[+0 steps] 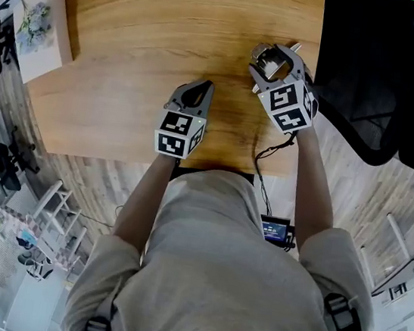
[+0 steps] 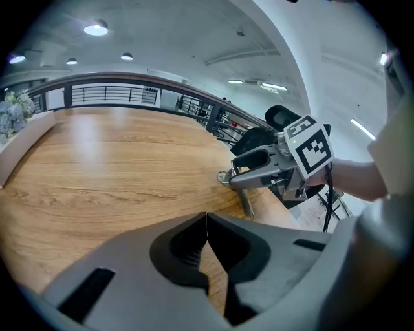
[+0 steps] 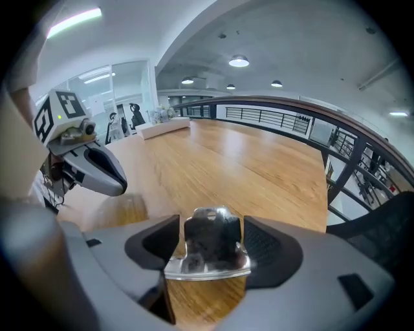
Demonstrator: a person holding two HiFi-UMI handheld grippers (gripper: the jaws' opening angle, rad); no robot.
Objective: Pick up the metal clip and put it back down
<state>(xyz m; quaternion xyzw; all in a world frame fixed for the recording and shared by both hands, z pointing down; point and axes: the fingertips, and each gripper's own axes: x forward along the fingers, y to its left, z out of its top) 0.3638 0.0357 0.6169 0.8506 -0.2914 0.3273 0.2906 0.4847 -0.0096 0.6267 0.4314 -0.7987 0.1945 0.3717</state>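
The metal clip (image 3: 210, 244) is a shiny bent steel piece sitting between the jaws of my right gripper (image 3: 208, 249), which is shut on it. In the head view that gripper (image 1: 271, 61) is over the wooden table (image 1: 150, 23) near its right edge, and the clip (image 1: 264, 54) shows as a bright spot at its tip. In the left gripper view the clip (image 2: 225, 176) sits low over the wood; I cannot tell if it touches. My left gripper (image 1: 196, 93) rests nearer the front edge, shut and holding nothing (image 2: 206, 240).
A white canvas with a flower picture (image 1: 41, 27) lies at the table's left edge. A black chair (image 1: 386, 87) stands just off the table's right edge. A cable (image 1: 270, 151) runs from the right gripper down past the front edge.
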